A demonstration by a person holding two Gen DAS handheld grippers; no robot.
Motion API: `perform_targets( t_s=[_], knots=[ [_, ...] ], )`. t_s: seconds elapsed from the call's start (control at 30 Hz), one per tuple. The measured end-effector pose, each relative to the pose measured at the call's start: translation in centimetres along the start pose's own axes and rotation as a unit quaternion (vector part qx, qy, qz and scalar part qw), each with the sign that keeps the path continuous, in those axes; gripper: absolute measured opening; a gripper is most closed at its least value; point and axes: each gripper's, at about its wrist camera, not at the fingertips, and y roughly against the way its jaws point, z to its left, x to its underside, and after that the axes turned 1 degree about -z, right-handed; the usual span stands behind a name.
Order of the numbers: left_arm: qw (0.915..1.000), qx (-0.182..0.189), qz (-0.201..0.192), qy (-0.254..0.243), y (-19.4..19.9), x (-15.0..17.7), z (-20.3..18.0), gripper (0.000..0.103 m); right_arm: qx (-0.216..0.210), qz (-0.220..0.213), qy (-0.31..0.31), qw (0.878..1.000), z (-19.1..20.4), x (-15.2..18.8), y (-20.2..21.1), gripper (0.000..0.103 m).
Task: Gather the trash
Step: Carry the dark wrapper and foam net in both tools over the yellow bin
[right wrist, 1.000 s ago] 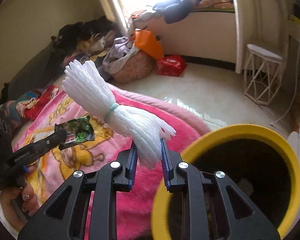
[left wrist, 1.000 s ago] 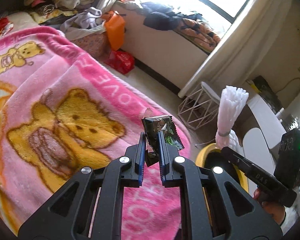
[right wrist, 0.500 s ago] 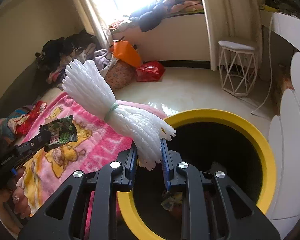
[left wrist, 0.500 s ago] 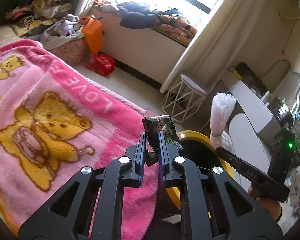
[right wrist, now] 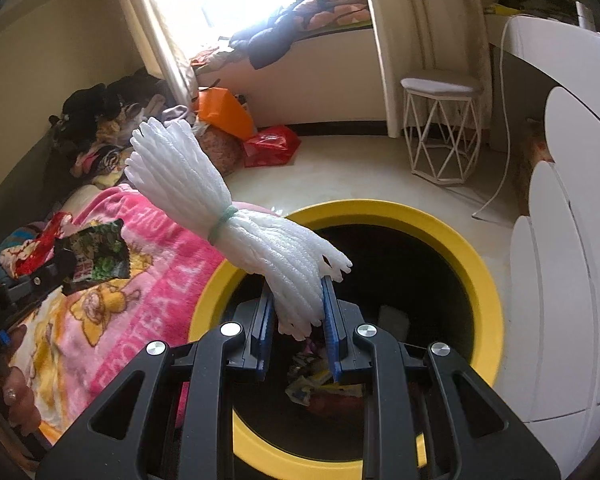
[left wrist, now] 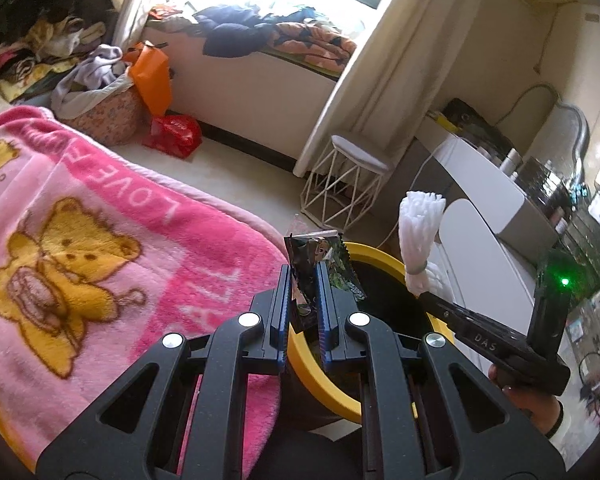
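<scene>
My left gripper (left wrist: 304,276) is shut on a dark snack wrapper (left wrist: 320,264) and holds it at the near rim of a yellow-rimmed trash bin (left wrist: 316,368). The wrapper also shows in the right wrist view (right wrist: 96,256). My right gripper (right wrist: 298,292) is shut on a white foam net bundle (right wrist: 220,208) tied with a green band, held over the bin's opening (right wrist: 484,292). The bundle shows in the left wrist view (left wrist: 420,236) too. Several pieces of trash (right wrist: 320,380) lie at the bin's bottom.
A pink teddy-bear blanket (left wrist: 80,240) covers the bed left of the bin. A white wire stool (left wrist: 348,184) stands on the floor by the curtain. A red bag (left wrist: 176,136), an orange bag (left wrist: 152,76) and clothes lie by the window. White furniture (right wrist: 560,280) stands right of the bin.
Both grippers moved right from over the blanket toward the bin. The foam bundle now hangs over the bin's opening and the wrapper has reached its rim.
</scene>
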Motion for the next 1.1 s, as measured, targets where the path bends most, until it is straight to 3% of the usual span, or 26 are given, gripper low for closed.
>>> perform_targets(
  t_s=[1.1],
  knots=[
    [0.9942, 0.032, 0.040, -0.095, -2.8, 3.0, -7.1, 0.008, 0.055, -0.020, -0.052, 0.997, -5.5, 0.6, 2.0, 0.021]
  ],
)
